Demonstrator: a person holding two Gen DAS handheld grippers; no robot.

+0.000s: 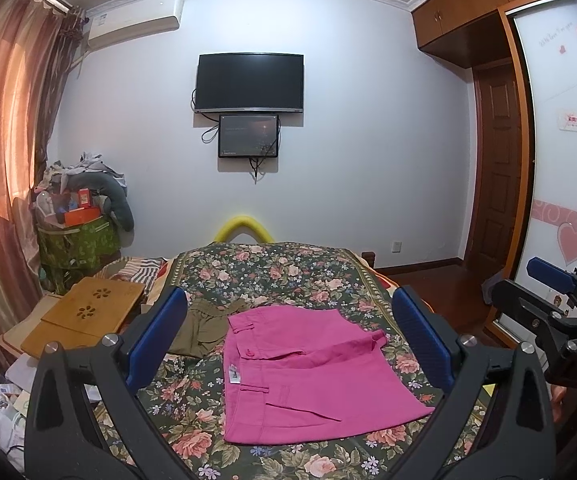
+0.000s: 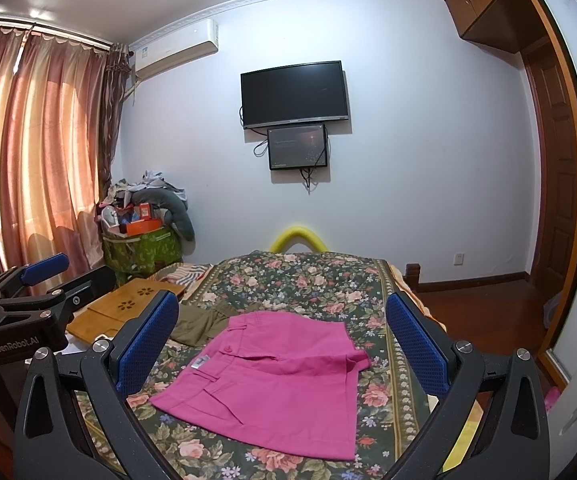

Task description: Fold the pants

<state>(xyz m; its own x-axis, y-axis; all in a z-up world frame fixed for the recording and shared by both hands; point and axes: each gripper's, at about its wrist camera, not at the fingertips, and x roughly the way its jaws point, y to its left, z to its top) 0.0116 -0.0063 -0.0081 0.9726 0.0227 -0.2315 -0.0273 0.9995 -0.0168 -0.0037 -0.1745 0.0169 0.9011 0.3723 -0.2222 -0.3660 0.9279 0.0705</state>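
Fingers (image 1: pixel 420 332) spread wide above folded pink pants (image 1: pixel 312 372), floral bedspread (image 1: pixel 288 272) bare around.

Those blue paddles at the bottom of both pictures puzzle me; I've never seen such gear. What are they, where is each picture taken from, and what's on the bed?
Each pair of blue pads belongs to a hand-held two-finger gripper; a person carries one in each hand. A fisheye camera on each looks forward between its fingers. One picture comes from the left gripper, the other from the right gripper. Each also shows at the edge of the other's view. Both are open and hold nothing. On the floral bedspread lie folded pink pants, and an olive garment beside them, on their far left.
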